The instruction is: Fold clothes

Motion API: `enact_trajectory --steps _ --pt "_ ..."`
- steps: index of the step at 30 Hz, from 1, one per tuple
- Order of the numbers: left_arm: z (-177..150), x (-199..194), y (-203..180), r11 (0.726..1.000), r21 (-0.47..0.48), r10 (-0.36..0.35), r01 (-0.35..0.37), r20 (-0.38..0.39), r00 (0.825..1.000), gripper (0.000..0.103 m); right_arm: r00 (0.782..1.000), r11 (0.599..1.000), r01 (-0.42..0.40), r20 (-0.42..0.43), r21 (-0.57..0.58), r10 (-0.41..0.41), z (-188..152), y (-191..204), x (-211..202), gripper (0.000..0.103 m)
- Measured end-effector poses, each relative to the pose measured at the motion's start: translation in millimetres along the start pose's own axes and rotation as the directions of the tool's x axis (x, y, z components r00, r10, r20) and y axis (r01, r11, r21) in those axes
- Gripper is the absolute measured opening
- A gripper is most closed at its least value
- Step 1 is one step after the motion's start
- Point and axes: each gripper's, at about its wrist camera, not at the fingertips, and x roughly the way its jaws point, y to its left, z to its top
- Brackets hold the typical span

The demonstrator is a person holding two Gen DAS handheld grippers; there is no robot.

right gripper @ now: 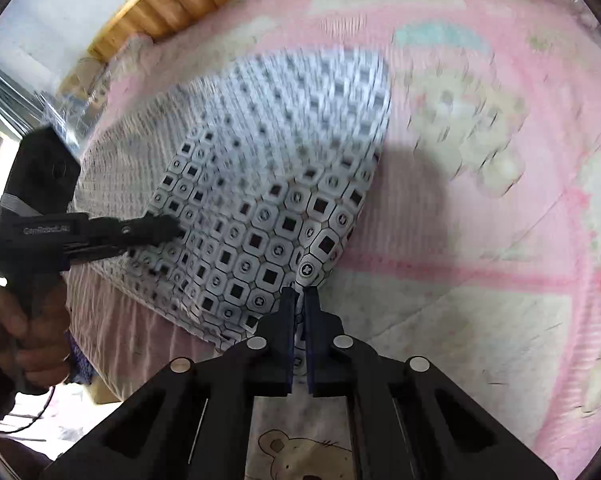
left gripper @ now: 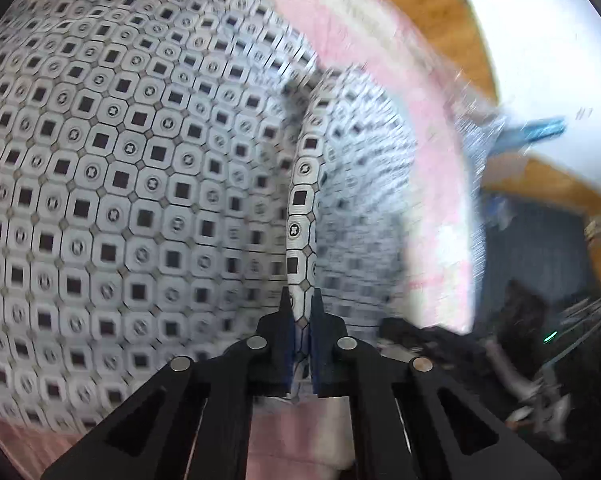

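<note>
A white garment printed with black squares and circles is held up above a pink bedspread. My right gripper is shut on one of its corners. Seen from the right wrist, my left gripper pinches the garment's left edge, with a hand on its handle. In the left wrist view, my left gripper is shut on a folded edge of the garment, which fills most of the frame.
A wooden headboard runs along the far side of the bed. The bedspread has bear prints. To the right of the bed, in the left wrist view, lie dark clutter and cables.
</note>
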Motion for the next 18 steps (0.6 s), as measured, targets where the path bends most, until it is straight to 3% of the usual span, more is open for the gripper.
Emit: enact_trajectory --steps 3,4,8,10,12,14,15,18 --pt "-9 -1 12 0.999 -0.002 0.045 -0.045 -0.031 0.998 0.004 0.999 0.999 0.036 0.001 -0.007 -0.036 8 -5 -10 0.002" --pt "-11 5 17 0.997 0.008 0.083 -0.083 -0.055 0.995 0.004 0.999 0.999 0.052 -0.017 -0.018 -0.052 8 -5 -7 0.002" --pt "-10 5 19 0.994 0.042 0.100 -0.098 -0.036 0.994 0.006 0.989 0.995 0.090 -0.117 -0.047 -0.095 1 -3 9 0.005" --pt "-10 2 12 0.988 0.080 0.131 -0.129 -0.030 0.991 0.007 0.989 0.992 0.119 -0.083 -0.048 -0.122 4 -3 -7 0.006" --pt "-17 -7 8 0.984 0.108 0.146 -0.144 -0.009 0.989 0.011 0.981 0.980 0.191 0.046 -0.060 -0.189 12 5 -39 0.021" --pt "-23 -21 7 0.980 0.126 0.155 -0.155 0.011 0.988 0.013 0.973 0.979 0.197 0.132 -0.054 -0.188 27 13 -54 0.038" --pt "-29 -31 11 0.980 0.123 0.158 -0.159 0.021 0.987 0.013 0.972 0.981 0.187 0.155 -0.053 -0.177 37 18 -58 0.041" --pt "-34 -70 37 0.980 0.069 0.180 -0.184 0.060 0.982 0.016 0.983 0.986 0.159 0.097 -0.052 -0.153 64 27 -30 0.042"
